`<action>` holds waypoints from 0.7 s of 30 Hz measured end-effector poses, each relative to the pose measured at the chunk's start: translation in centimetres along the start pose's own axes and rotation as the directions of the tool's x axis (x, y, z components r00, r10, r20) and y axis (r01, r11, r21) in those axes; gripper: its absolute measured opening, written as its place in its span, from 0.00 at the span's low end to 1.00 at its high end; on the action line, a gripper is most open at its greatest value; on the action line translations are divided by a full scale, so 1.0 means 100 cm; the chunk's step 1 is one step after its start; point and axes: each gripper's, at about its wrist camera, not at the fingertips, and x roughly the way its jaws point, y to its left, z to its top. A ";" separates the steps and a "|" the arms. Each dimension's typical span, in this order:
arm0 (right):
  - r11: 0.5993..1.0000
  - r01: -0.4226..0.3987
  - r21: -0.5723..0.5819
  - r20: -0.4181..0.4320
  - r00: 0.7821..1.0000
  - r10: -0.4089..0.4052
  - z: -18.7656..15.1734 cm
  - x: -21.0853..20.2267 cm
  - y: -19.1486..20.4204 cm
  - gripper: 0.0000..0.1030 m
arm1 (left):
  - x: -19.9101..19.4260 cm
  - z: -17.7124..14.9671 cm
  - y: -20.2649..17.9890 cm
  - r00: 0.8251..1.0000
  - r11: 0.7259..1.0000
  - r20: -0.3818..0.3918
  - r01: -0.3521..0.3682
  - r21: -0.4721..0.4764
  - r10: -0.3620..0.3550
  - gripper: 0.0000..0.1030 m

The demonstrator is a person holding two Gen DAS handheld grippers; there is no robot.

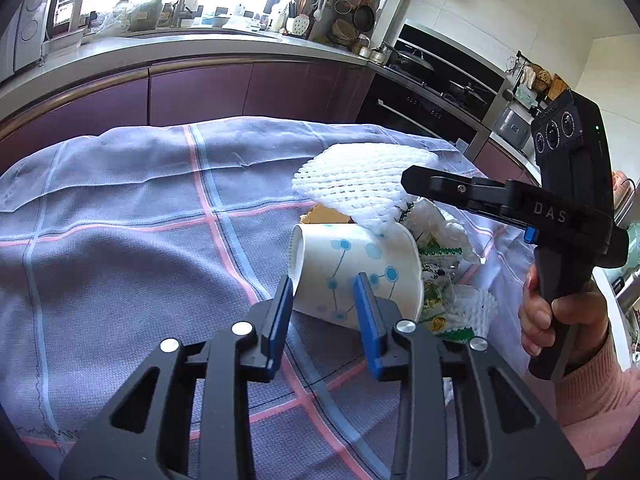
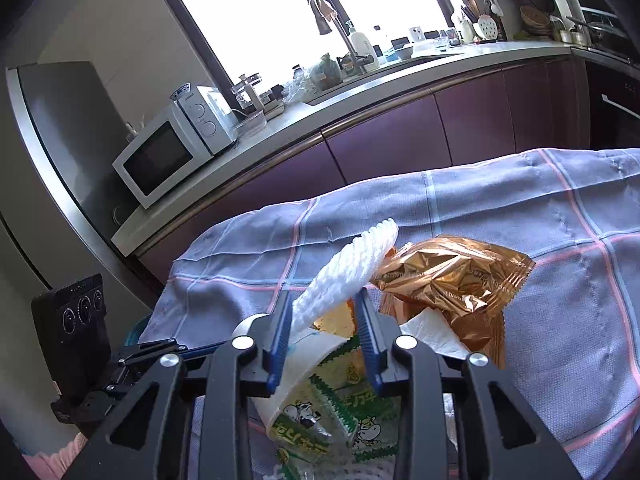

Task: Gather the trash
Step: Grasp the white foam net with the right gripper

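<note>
We record a paper cup [image 1: 356, 272] lying on its side on the checked cloth, white with a pale blue dot-and-line print, its rim toward the right. A white foam fruit net [image 1: 352, 188] is lifted above the cup, flattened and spread, one edge drooping to touch the cup's upper side. Behind the cup we note green-and-white wrappers [image 2: 320, 408] printed with small cartoon cows, crumpled and overlapping, some lying inside the cup's mouth. A second piece of white foam net [image 1: 474, 308] lies just beside them. A crinkled gold foil bag [image 2: 448, 276] lies open and flat, touching a white tissue [image 2: 432, 332].
</note>
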 end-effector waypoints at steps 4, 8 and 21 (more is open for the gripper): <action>1.000 -0.024 0.008 0.001 1.000 0.024 0.000 0.000 -0.001 0.11 | -0.003 0.000 0.003 1.000 1.000 0.007 0.002 -0.012 -0.002 0.11; 0.999 -0.039 -0.001 0.007 0.999 0.039 0.000 -0.004 0.001 0.10 | -0.011 -0.002 0.005 1.000 1.000 0.021 -0.005 -0.026 0.006 0.07; 0.993 -0.111 -0.032 -0.003 0.994 0.111 -0.005 -0.007 -0.008 0.14 | -0.060 -0.035 0.000 0.983 0.985 0.110 -0.139 -0.105 0.150 0.35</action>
